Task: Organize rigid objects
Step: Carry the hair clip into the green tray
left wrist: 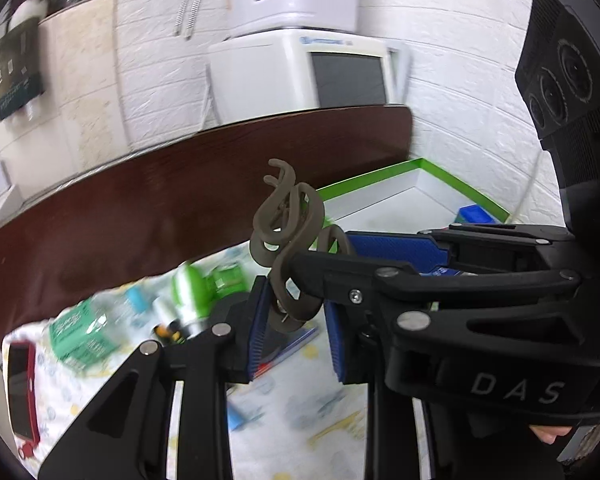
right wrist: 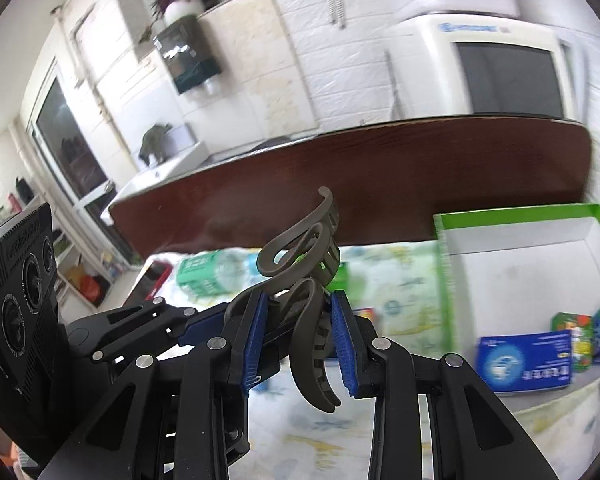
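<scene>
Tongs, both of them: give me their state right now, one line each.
Left tongs: closed on the brown hair claw clip.
Right tongs: closed on the same clip, held clear of the table.

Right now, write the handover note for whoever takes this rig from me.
Left gripper: shut on the lower end of the brown hair claw clip, held above the patterned cloth.
Right gripper: shut on the same clip, from the right side.
Green-rimmed box, to the right: holds the blue carton and smaller packs.
Left on the cloth: green-labelled bottle, red phone, small bottles.
Done: clip lifted.
Left: probably place it in the box, then clear the cloth.
</scene>
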`<state>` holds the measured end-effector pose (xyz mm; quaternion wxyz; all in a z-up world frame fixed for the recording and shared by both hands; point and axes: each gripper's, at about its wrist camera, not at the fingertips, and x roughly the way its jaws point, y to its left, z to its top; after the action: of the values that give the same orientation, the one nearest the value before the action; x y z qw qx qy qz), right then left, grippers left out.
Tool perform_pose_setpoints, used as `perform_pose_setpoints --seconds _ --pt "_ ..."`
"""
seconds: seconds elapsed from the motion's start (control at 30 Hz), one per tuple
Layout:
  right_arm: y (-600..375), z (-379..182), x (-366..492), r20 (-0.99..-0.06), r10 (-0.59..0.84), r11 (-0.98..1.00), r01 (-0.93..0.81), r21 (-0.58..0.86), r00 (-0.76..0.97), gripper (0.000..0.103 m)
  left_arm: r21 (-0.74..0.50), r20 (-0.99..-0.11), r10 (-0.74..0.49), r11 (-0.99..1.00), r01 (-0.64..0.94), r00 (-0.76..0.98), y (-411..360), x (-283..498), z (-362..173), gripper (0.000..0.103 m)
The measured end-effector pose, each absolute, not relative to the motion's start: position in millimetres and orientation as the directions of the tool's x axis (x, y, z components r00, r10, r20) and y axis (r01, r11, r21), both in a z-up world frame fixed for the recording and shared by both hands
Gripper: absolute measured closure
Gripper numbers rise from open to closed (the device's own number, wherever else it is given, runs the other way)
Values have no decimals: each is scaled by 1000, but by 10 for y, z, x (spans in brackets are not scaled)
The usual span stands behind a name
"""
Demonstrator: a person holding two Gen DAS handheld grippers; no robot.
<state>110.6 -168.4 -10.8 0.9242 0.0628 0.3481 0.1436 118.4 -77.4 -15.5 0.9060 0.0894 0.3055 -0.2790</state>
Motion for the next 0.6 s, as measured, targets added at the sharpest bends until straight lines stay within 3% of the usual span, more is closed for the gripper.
perform_pose_setpoints --seconds 0.6 --pt "-3327 -130 980 -565 175 941 33 338 806 68 75 -664 -516 674 735 541 -2317 1350 -204 79"
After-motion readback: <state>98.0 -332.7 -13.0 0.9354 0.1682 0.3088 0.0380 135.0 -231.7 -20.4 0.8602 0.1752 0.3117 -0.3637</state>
